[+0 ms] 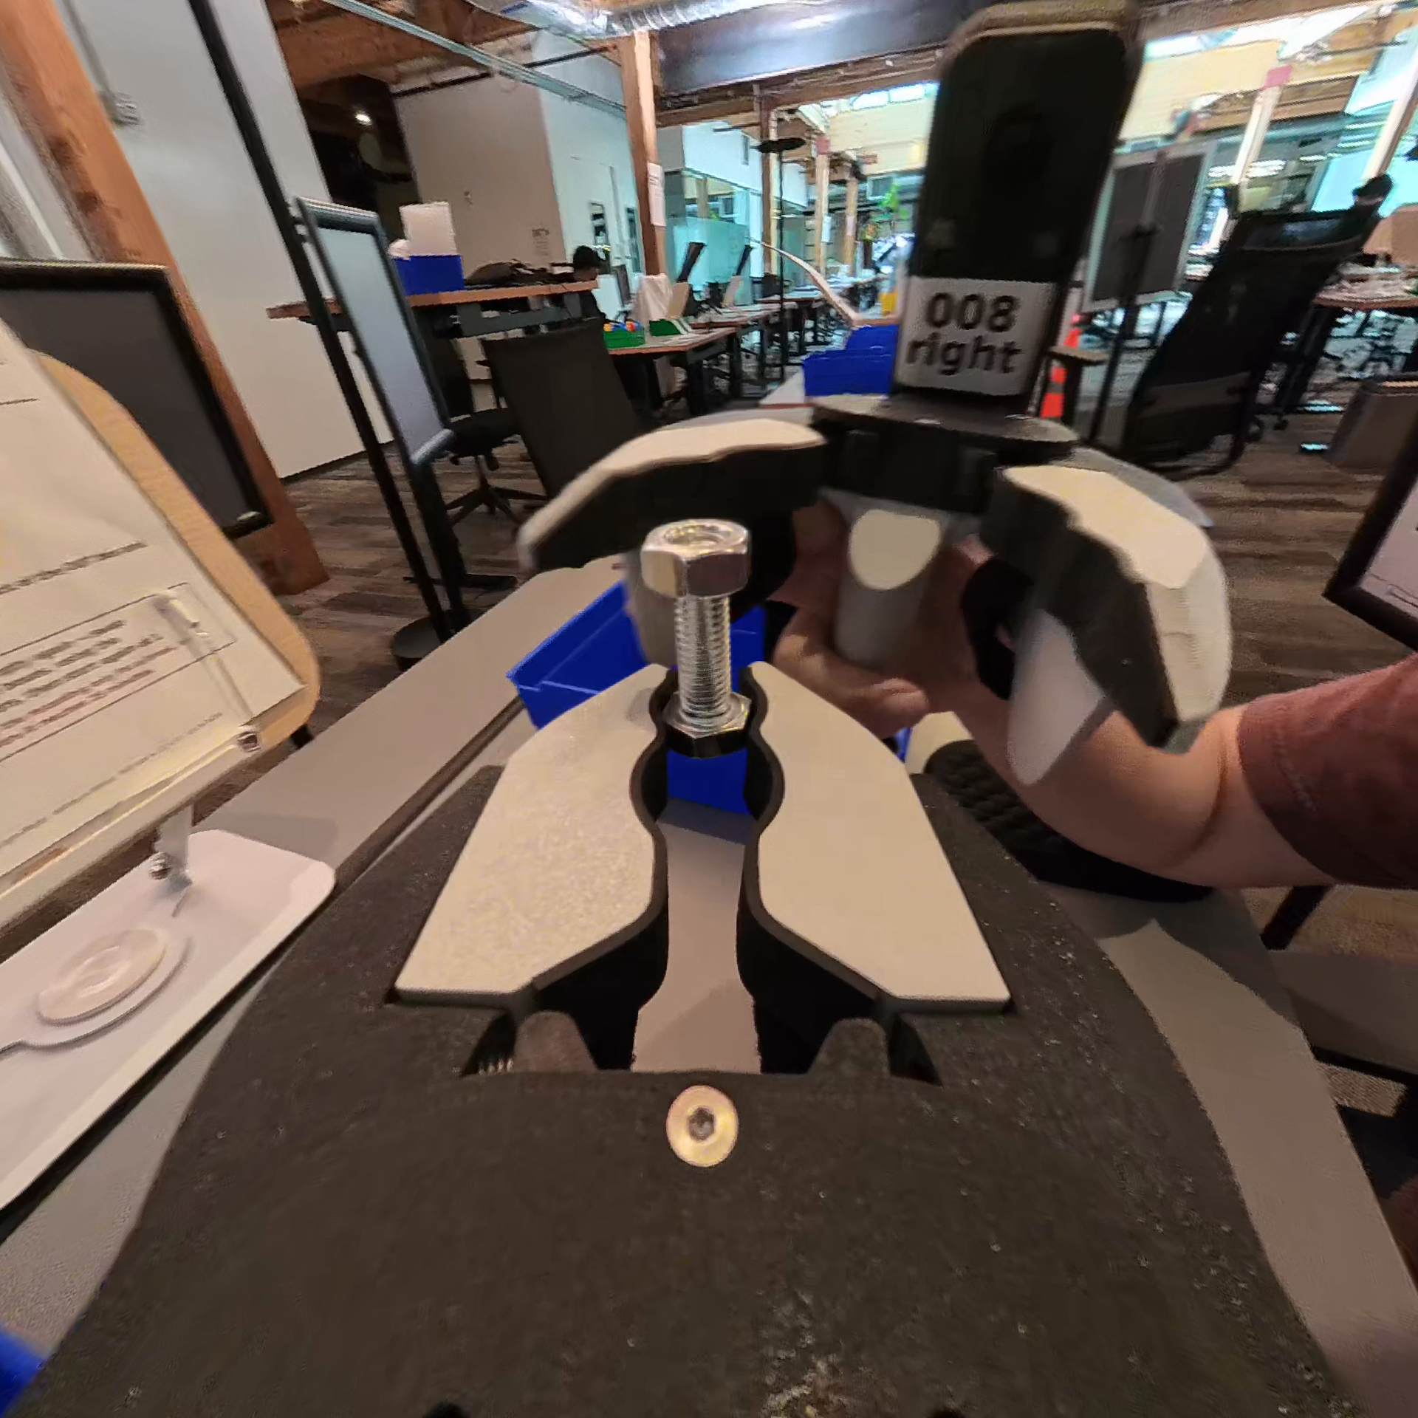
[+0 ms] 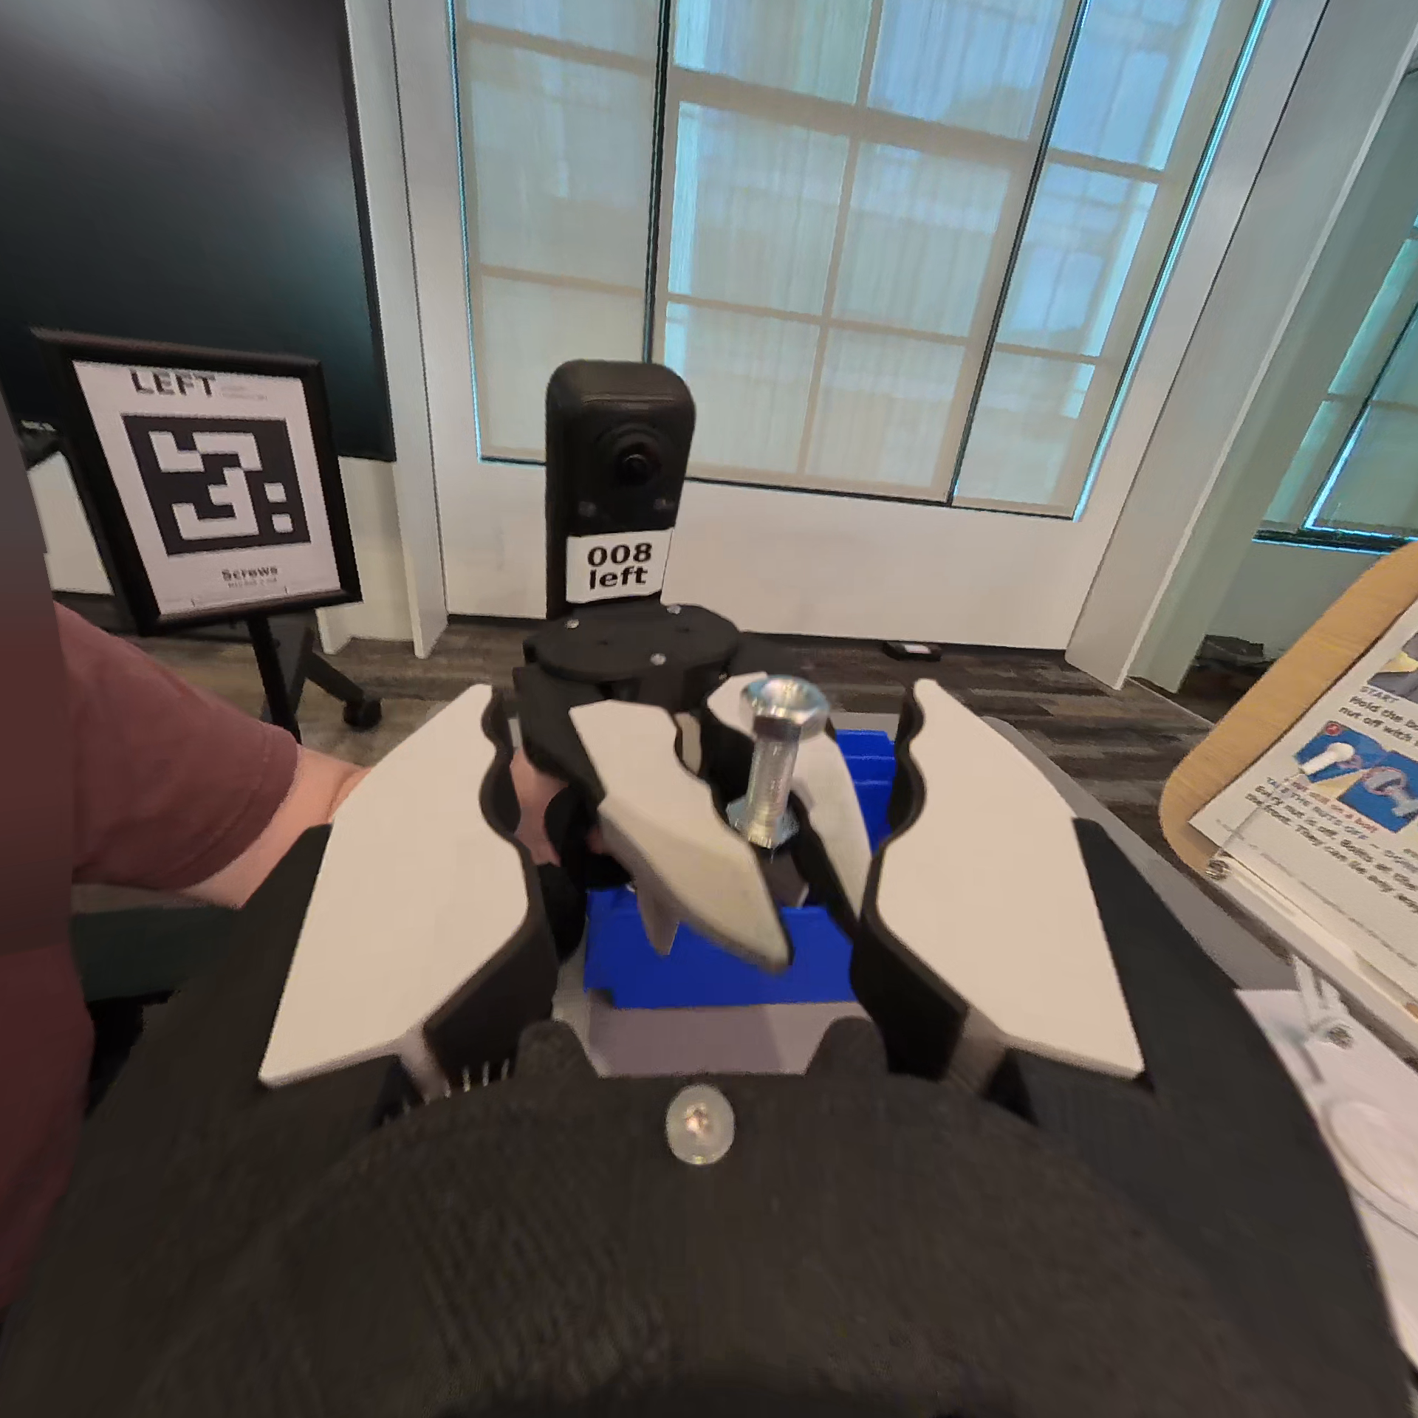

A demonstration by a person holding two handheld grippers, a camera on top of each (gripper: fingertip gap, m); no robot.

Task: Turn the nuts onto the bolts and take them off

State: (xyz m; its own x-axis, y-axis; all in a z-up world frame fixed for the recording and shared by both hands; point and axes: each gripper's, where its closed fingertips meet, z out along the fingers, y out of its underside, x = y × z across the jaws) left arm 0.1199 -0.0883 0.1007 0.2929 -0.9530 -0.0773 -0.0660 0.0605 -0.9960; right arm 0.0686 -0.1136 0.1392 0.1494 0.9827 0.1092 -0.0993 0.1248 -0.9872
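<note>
A shiny threaded steel bolt is held upright near the tips of the left tongs, which are closed snug around the hex piece at its lower end, with another hex piece, the nut, sitting at the top. The right tongs are spread wide with nothing gripped, their flat grey pads edged in grainy black plastic. Blue plastic bins can be seen just below on the smooth grey worktop.
</note>
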